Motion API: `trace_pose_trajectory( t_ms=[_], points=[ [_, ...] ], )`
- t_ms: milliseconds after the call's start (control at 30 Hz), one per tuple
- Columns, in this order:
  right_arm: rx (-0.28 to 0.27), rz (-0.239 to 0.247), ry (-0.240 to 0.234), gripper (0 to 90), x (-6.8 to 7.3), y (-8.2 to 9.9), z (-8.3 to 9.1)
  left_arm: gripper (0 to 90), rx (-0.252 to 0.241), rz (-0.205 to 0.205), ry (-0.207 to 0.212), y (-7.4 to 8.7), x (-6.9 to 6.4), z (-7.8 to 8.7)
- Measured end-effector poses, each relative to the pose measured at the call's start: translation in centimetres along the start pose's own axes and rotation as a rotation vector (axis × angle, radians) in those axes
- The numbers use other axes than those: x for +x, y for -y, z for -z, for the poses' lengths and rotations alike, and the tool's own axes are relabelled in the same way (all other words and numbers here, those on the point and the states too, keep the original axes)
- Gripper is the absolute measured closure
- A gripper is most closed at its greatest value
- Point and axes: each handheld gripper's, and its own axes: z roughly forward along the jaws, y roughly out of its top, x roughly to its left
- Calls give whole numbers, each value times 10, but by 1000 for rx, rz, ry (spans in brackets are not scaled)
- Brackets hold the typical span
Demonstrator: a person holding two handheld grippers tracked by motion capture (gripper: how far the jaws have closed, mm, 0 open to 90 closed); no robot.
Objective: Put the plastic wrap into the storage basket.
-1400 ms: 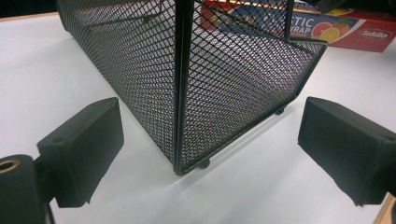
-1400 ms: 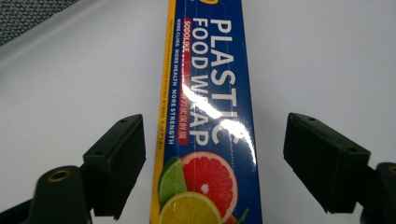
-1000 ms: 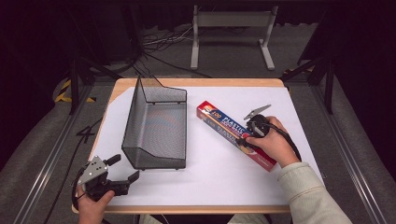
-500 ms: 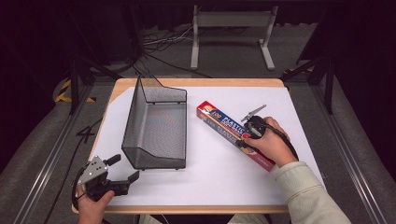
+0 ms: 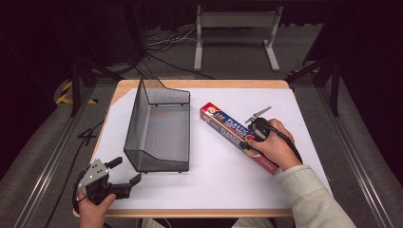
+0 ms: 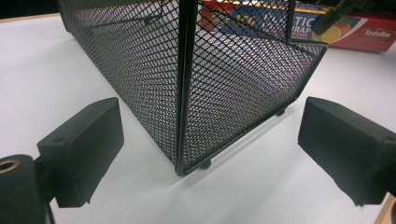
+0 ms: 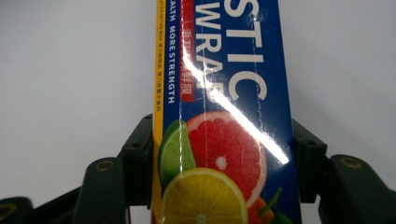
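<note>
White table (image 5: 223,185), dark room: we grip the box.

Our right gripper (image 5: 251,138) has just closed its jaws on both long sides of the wrap box (image 5: 228,127), which lies flat and slanted on the table's right half. Left of it, apart, stands the mesh tray (image 5: 159,130). Near the tray's front corner, our left gripper (image 5: 124,176) hovers with jaws wide and nothing between them.

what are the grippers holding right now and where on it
The right gripper has just closed on the plastic wrap box, clamping its two long sides partway along, nearer the person's end. The left gripper is open and holds nothing.
</note>
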Motion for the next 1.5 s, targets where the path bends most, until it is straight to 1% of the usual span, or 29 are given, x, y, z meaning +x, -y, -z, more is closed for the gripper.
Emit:
trace_pose_trajectory(
  t_ms=[67,167,200,267,333,400,467,667,867,933,1033,1167,1233,1467,1500],
  points=[
    [-5,-9,3,415,1,-2,4,75,0,-1,-1,0,0,0],
    [-3,-6,8,416,2,-4,7,75,1,3,0,0,0,0],
    [-2,2,16,417,2,-4,9,75,-2,4,0,0,0,1],
    [-13,-1,27,418,3,-5,13,75,-5,4,-1,0,0,1],
    [-24,-15,19,418,3,-6,17,75,-6,8,-1,0,0,1],
    [-37,-19,16,417,3,-7,22,75,-6,8,0,0,0,1],
    [-44,-35,14,417,5,-9,27,76,-2,8,-2,0,0,0],
    [-76,-52,14,417,8,-14,45,76,-1,3,-2,0,0,1],
    [-97,-62,22,416,12,-21,63,76,-5,8,-3,0,0,1],
    [-103,-58,26,415,13,-23,68,76,-8,10,-3,0,0,1],
    [-121,-63,19,415,16,-26,77,76,-7,10,-3,0,0,1],
    [-121,-65,21,415,22,-31,85,76,-1,3,-1,0,-1,1],
    [-120,-68,16,415,25,-34,88,76,-2,9,-3,0,-1,1],
    [-125,-82,-8,414,41,-50,91,77,-2,5,-7,0,-1,2],
    [-125,-82,-8,414,41,-50,91,77,-2,5,-7,0,-1,2]
  ],
)
